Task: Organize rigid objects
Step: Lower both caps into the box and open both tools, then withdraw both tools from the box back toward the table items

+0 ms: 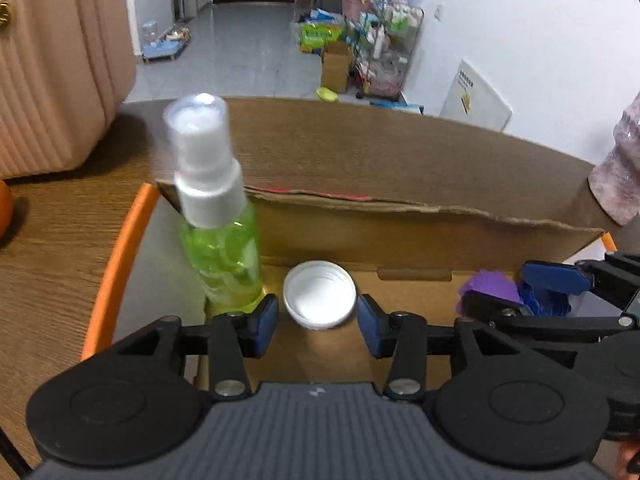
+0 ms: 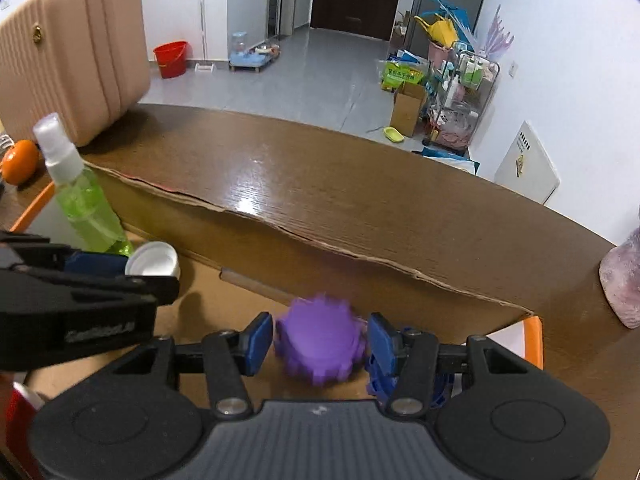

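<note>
A cardboard box [image 1: 360, 236] lies on an orange-rimmed tray [image 1: 116, 264] on the wooden table. In the box stand a green spray bottle [image 1: 218, 216] and a white cap [image 1: 319, 294]. My left gripper [image 1: 318, 318] is open, its jaws on either side of the white cap, apart from it. My right gripper [image 2: 320, 342] is open around a purple gear-shaped piece [image 2: 320, 340], blurred, with small gaps on both sides. A blue gear piece [image 2: 380, 376] lies behind the right finger. The bottle [image 2: 86, 204] and cap [image 2: 154, 260] also show in the right wrist view.
A pink suitcase [image 2: 72, 56] stands at the table's far left, with an orange fruit [image 2: 20, 160] by it. A pinkish object [image 2: 624, 280] sits at the right edge. The box's far wall [image 2: 320, 248] rises just beyond both grippers.
</note>
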